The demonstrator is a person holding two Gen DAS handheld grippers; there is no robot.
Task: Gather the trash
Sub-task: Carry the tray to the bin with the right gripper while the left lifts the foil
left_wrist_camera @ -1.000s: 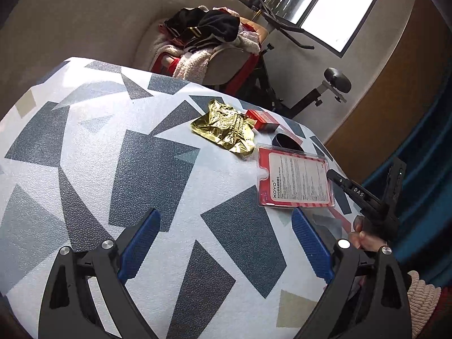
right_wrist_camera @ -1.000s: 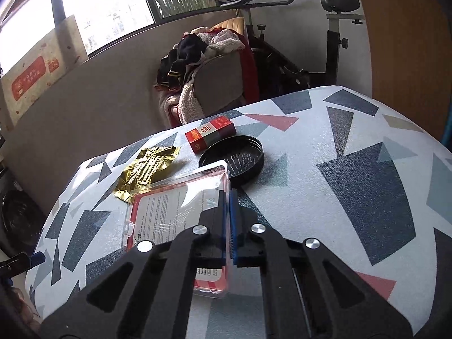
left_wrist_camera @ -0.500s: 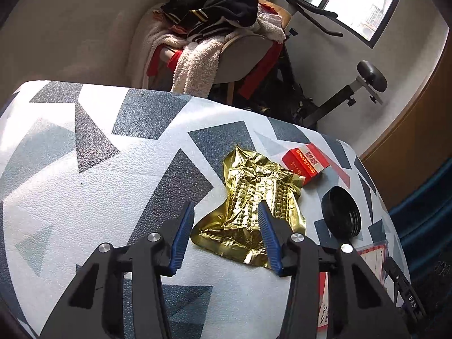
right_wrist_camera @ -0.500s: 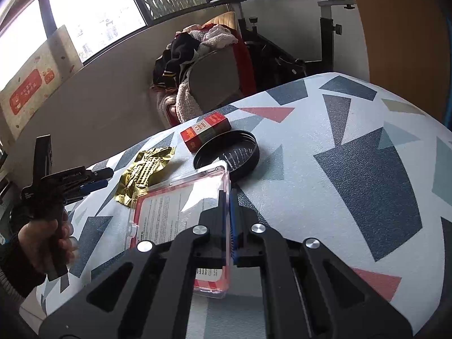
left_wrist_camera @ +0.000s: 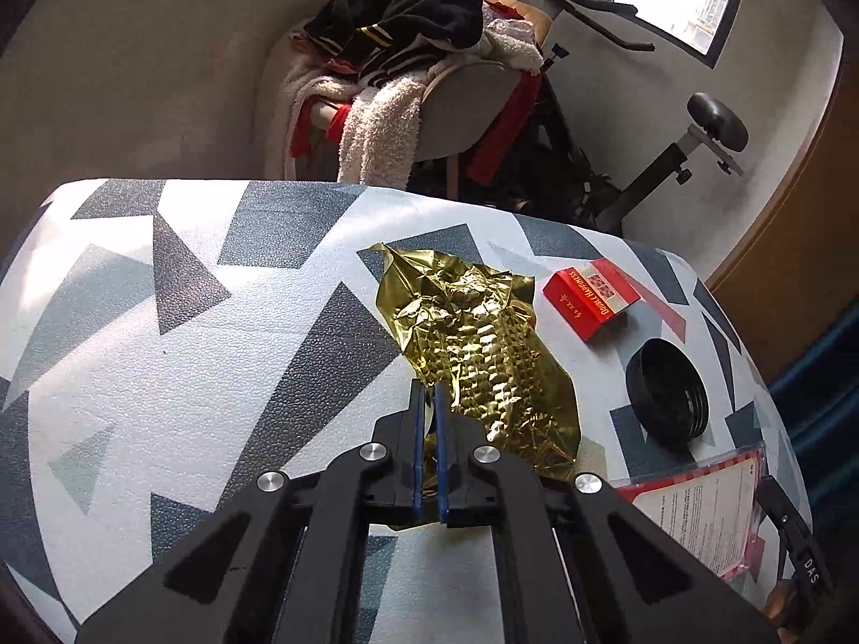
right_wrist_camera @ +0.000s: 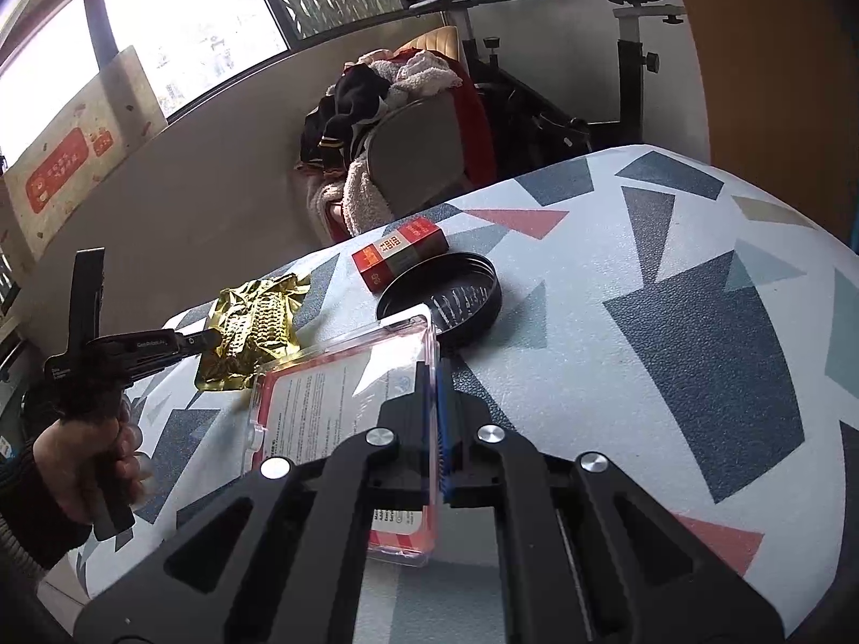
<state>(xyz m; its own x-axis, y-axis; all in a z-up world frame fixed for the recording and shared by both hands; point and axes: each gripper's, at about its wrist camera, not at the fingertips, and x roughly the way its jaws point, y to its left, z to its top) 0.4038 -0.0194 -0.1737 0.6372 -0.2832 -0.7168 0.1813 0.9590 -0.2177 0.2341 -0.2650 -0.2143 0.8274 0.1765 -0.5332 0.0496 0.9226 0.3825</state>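
A crumpled gold foil wrapper [left_wrist_camera: 483, 354] lies on the patterned table [left_wrist_camera: 188, 375]. My left gripper [left_wrist_camera: 428, 402] is shut on the wrapper's near edge. It also shows in the right wrist view [right_wrist_camera: 212, 341], pinching the wrapper [right_wrist_camera: 257, 322]. My right gripper [right_wrist_camera: 434, 375] is shut on the right edge of a clear plastic package with a red border [right_wrist_camera: 343, 402]; the package also shows in the left wrist view [left_wrist_camera: 698, 504]. A red cigarette box [left_wrist_camera: 590, 298] and a black round lid [left_wrist_camera: 665, 397] lie beside the wrapper.
Behind the table [right_wrist_camera: 698, 322] stand a chair piled with clothes [left_wrist_camera: 408, 70] and an exercise bike [right_wrist_camera: 633, 53]. A cardboard box [right_wrist_camera: 75, 161] leans at the window sill on the left. The table's far edge runs just past the red box [right_wrist_camera: 400, 255].
My left gripper moved forward over the table to the gold wrapper and closed on its near edge. My right gripper stayed shut on the plastic package.
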